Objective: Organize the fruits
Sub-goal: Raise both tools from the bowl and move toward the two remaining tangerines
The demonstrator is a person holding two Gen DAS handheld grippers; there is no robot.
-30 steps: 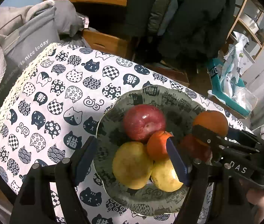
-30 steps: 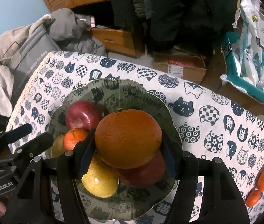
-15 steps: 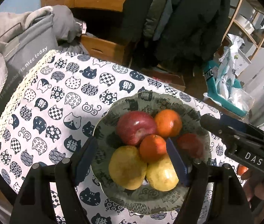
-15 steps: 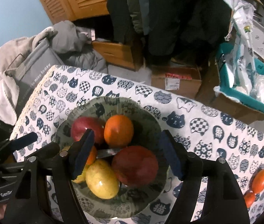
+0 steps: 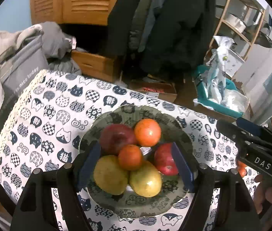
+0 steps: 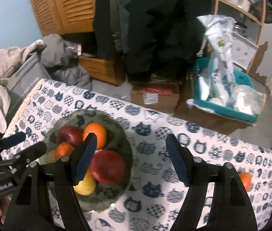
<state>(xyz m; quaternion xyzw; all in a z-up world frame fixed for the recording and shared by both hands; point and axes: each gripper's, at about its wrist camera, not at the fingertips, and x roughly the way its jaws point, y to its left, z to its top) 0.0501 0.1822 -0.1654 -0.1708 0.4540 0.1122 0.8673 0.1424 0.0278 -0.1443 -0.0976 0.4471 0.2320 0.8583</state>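
Black hand-held gripper (image 6: 130, 156), blue pads (image 6: 176, 160), silver screws, white lettering

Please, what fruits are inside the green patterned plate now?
The plate holds two red apples, two oranges and two yellow fruits. Anything beneath them is covered.

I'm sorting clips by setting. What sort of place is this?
Likely a cluttered room in a home: a table under a cat-print tablecloth, dark coats hanging behind it, and cardboard boxes on the floor.
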